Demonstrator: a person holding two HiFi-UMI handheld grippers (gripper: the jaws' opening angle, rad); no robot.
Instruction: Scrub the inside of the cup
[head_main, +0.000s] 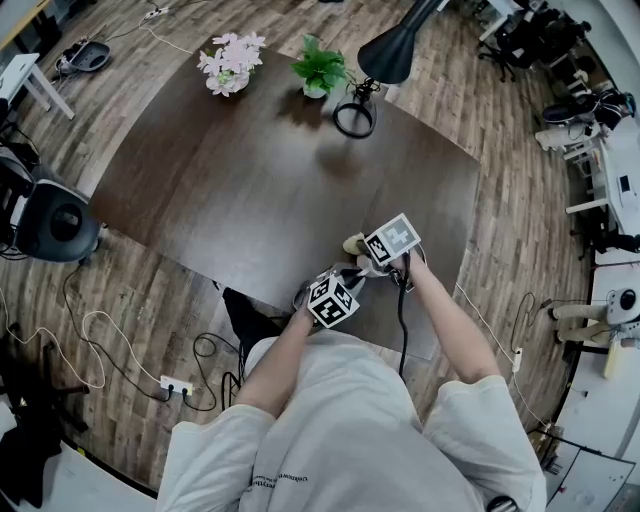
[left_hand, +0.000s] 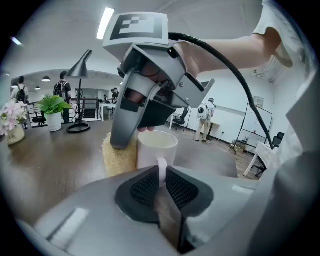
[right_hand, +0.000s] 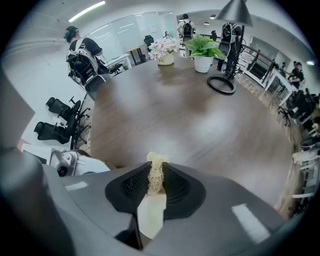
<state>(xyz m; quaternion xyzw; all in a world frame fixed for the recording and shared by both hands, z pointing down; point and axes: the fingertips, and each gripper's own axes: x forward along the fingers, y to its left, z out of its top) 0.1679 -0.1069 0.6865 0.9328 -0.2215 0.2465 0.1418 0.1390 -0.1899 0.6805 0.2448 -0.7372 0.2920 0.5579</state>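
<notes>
A white cup (left_hand: 156, 146) stands upright just ahead of my left gripper (left_hand: 161, 173), which is shut on the cup's handle (left_hand: 161, 169). My right gripper (right_hand: 156, 176) is shut on a straw-coloured loofah sponge (right_hand: 155, 172). In the left gripper view the right gripper (left_hand: 150, 90) hangs over the cup, and the sponge (left_hand: 119, 156) sits outside it, against its left wall. In the head view both grippers, left (head_main: 345, 278) and right (head_main: 362, 250), meet near the table's front edge (head_main: 250, 290). The cup is hidden there, and only a bit of sponge (head_main: 352, 243) shows.
At the far side of the dark wooden table (head_main: 250, 190) stand a pot of pink flowers (head_main: 231, 62), a green plant (head_main: 320, 70) and a black desk lamp (head_main: 355, 115). Cables and a power strip (head_main: 176, 385) lie on the floor at the left, by a black chair (head_main: 50, 220).
</notes>
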